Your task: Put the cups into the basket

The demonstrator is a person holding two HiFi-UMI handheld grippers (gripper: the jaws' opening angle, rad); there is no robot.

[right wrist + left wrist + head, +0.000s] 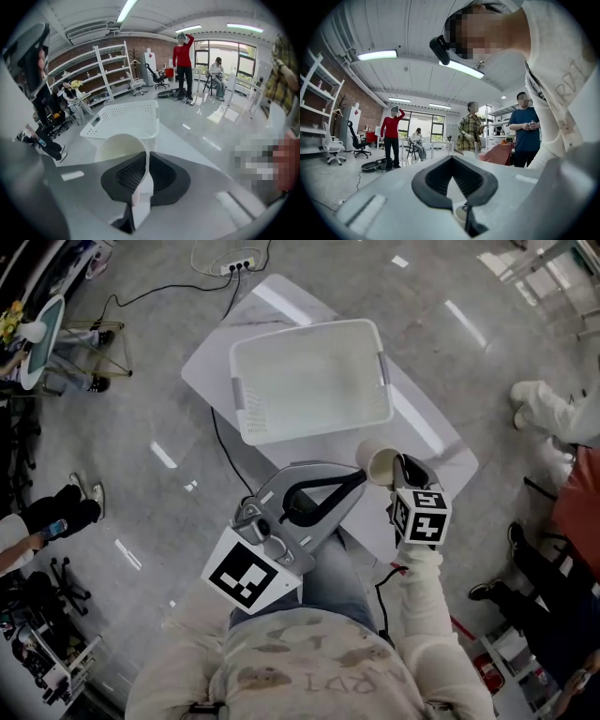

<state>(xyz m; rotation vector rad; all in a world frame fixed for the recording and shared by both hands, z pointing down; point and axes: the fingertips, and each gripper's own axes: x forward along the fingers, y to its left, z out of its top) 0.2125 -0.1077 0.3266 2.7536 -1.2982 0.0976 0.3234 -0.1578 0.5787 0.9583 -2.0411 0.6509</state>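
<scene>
Low in the frame's centre, the left gripper point(360, 478) has its fingers pressed together on nothing. Just right of it, the right gripper point(401, 469) has its fingers pinching the wall of a white cup point(381, 463), which is held above the white bench point(427, 432) (mouth tipped sideways). Higher up, the perforated basket point(314, 423) sits on the bench. A glossy grey floor point(141, 427) surrounds it, with a power strip point(234, 266) at the top edge. White shelving point(93, 70) lines a brick wall point(154, 47) in the upper left of the right gripper view.

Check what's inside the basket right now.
Nothing shows inside the basket: the floor seen in the head view is bare, though the near wall may cover a thin strip. The cup is outside it, its wall pinched in the jaws of the right gripper.
</scene>
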